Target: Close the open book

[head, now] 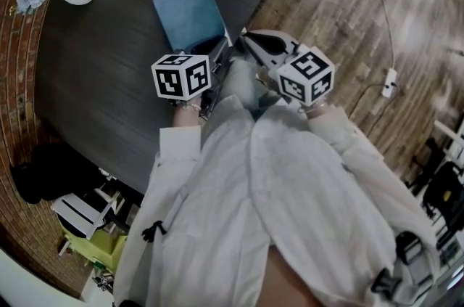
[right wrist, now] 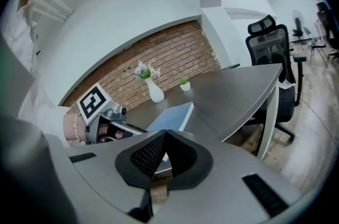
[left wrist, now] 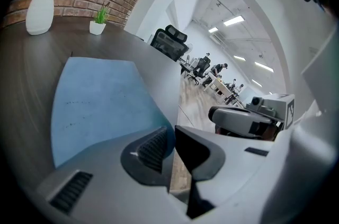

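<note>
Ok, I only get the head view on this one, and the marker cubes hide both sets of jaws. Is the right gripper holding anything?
Observer: No. In its own view the right gripper has its jaws together with nothing between them.
Operator: And the other one?
Observer: The left gripper has a narrow gap between its jaws, with nothing in it. The near corner of the blue book shows just past one jaw.
Operator: Is the book shut?
Observer: Yes. The right gripper view shows it flat on the table, with the cover down over a pale page edge.
</note>
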The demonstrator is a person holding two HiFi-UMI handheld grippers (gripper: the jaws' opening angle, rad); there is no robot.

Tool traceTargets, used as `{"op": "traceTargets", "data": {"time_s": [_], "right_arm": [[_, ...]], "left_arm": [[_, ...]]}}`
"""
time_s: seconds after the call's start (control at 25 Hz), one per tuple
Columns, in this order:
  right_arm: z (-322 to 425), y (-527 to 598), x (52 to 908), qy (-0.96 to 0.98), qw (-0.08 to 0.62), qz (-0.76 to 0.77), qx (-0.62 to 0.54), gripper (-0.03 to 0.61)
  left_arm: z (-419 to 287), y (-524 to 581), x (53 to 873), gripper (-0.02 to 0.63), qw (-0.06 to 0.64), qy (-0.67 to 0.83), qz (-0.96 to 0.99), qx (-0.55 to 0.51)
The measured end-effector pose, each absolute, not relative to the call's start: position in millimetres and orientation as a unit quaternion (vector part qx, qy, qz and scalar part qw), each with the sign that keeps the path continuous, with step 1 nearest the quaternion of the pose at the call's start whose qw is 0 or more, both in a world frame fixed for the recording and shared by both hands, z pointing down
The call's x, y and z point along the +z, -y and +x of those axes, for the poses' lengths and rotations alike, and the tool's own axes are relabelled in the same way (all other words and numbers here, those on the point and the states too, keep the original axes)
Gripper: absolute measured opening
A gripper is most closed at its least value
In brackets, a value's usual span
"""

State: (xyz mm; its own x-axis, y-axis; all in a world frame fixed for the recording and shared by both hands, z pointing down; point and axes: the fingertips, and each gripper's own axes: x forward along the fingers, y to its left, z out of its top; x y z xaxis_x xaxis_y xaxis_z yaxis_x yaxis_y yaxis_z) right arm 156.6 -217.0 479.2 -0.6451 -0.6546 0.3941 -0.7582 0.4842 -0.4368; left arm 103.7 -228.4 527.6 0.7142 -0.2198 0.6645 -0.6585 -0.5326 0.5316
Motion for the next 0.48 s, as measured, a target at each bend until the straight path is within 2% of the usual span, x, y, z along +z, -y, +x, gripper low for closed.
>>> {"op": "traceTargets", "data": {"time_s": [0.48], "right_arm": [[158.9,224.3,477.4,0.853,0.093,0.425,0.289,0.006]], "left_arm": [[107.8,227.4,530.7,0.058,0.371,0.262,0.837,0.304]]}}
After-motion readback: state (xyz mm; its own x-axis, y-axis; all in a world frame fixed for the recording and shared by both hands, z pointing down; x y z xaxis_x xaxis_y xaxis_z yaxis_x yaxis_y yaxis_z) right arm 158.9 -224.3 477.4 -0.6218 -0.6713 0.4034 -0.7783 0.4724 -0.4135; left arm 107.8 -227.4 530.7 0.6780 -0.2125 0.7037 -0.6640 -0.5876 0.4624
